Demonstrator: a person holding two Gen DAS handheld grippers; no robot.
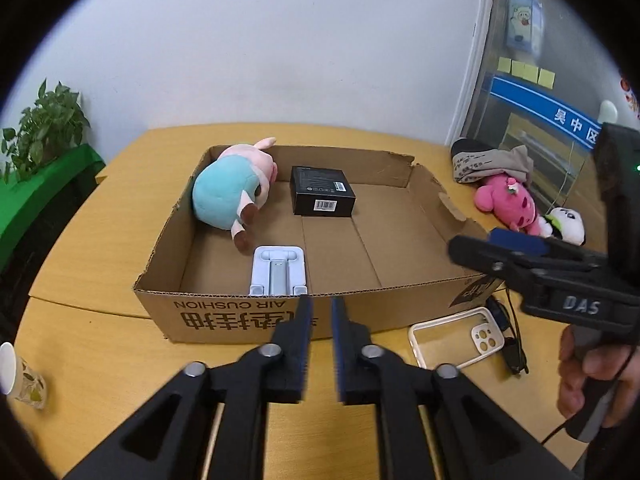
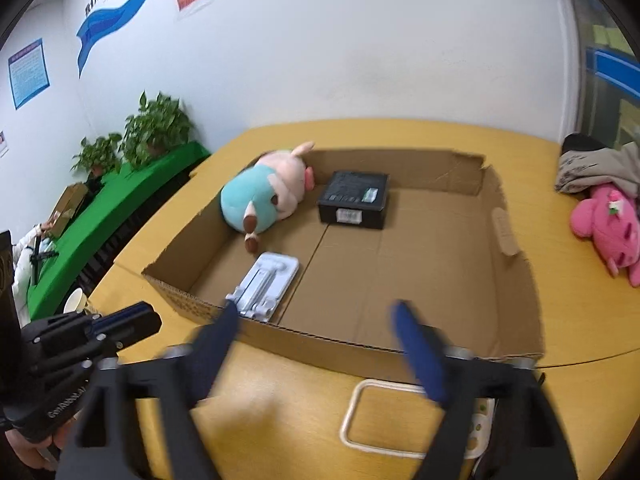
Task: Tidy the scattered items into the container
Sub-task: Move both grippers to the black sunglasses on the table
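Cardboard container (image 1: pixel 248 316) sits mid-frame on the yellow table (image 1: pixel 100 344), open-topped, one far wall torn. Inside it lie a plush pig (image 1: pixel 228 196) at upper left, a black box (image 1: pixel 322 196) beside it, and a pale blue phone stand (image 1: pixel 279 270) against the near wall.

Items not yet inside: a clear phone case (image 1: pixel 456 338) at lower right of the left view, just beside the container's near wall; dark sunglasses (image 1: pixel 510 340) touching its right edge; a pink plush (image 1: pixel 506 202) and a panda plush (image 1: pixel 568 224) at right, near a grey garment (image 1: pixel 488 162).

Left gripper (image 1: pixel 322 312) hovers over the near wall, jaws nearly closed with a narrow gap, holding nothing. Right gripper (image 2: pixel 316 320) stands wide open and empty above the phone case (image 2: pixel 384 416).

Handling judgement: the case looks light, thin and flexible, lying flat, likely slippery; its raised rim offers the best hold. Plush items appear soft and forgiving; pinch the body. Sunglasses seem fragile; take them by the frame.

Limits: right view is motion-blurred at the fingers; the sunglasses are mostly hidden there; the panda is partly masked by the right gripper in the left view.
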